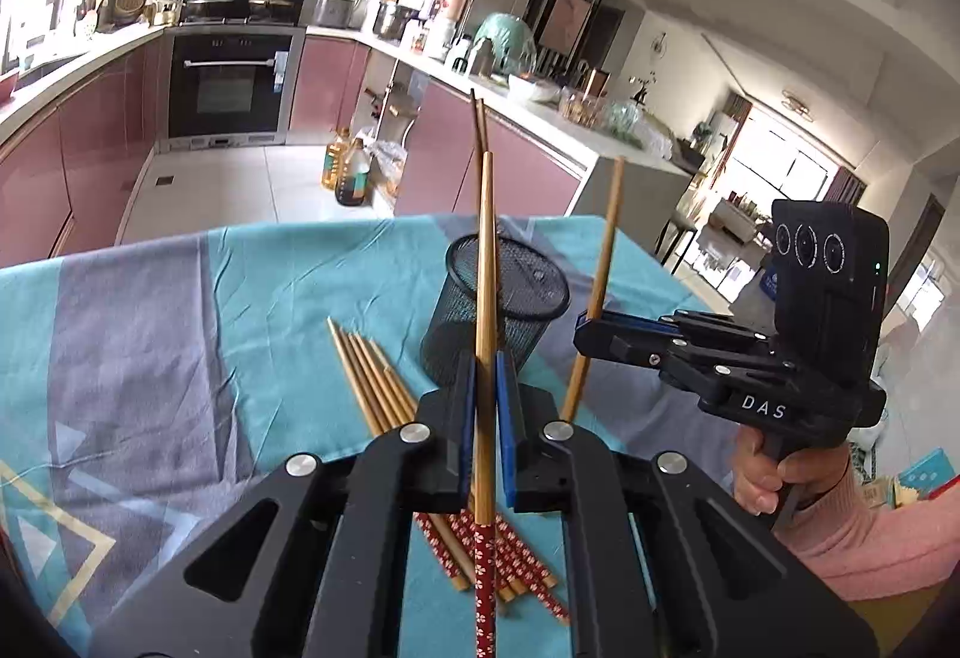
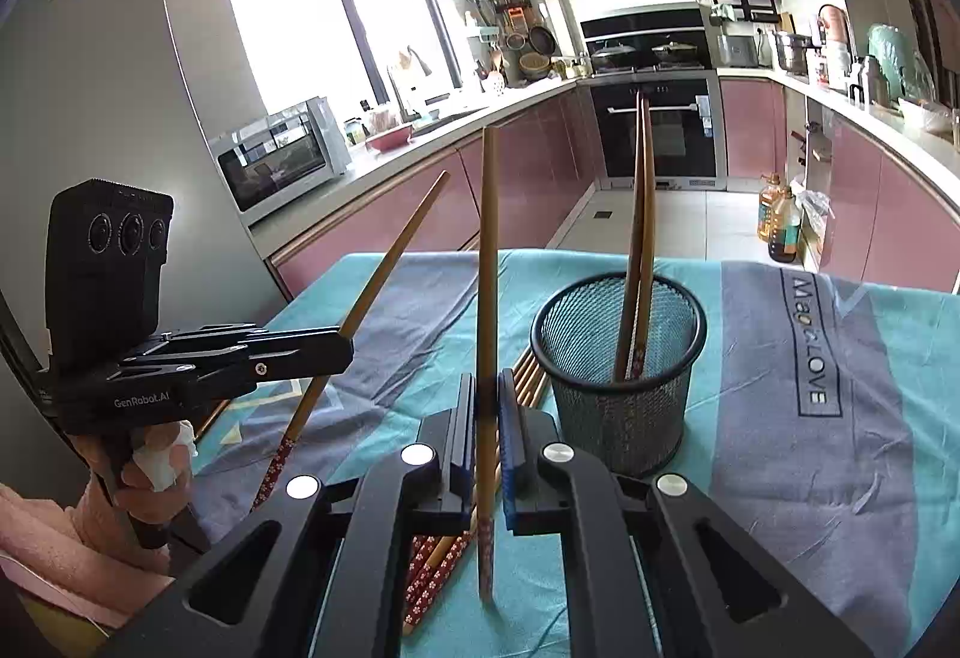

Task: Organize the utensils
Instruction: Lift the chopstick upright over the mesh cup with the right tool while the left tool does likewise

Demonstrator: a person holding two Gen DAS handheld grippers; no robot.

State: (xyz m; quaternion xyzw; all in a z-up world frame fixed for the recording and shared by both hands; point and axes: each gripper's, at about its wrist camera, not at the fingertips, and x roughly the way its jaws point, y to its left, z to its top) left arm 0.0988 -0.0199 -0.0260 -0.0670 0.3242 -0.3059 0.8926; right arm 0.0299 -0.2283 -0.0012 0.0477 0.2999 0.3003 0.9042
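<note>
My left gripper [image 1: 486,364] is shut on one bamboo chopstick [image 1: 485,250], held nearly upright above the table, red patterned end down. My right gripper [image 2: 487,382] is shut on another chopstick [image 2: 489,238], also upright. Each shows in the other's view: the right gripper [image 1: 585,325] with its slanted stick [image 1: 603,250], the left gripper [image 2: 345,349] with its slanted stick [image 2: 390,274]. A black mesh cup [image 1: 510,292] [image 2: 624,376] stands just beyond both grippers with two chopsticks [image 2: 641,214] leaning in it. Several loose chopsticks [image 1: 372,376] [image 2: 432,556] lie on the cloth under the grippers.
A teal and grey tablecloth [image 1: 180,328] [image 2: 810,478] covers the table; its far edge drops to the kitchen floor. Pink cabinets, an oven [image 2: 654,130] and oil bottles [image 1: 348,166] lie beyond. Hands in pink sleeves [image 1: 840,526] hold the gripper handles.
</note>
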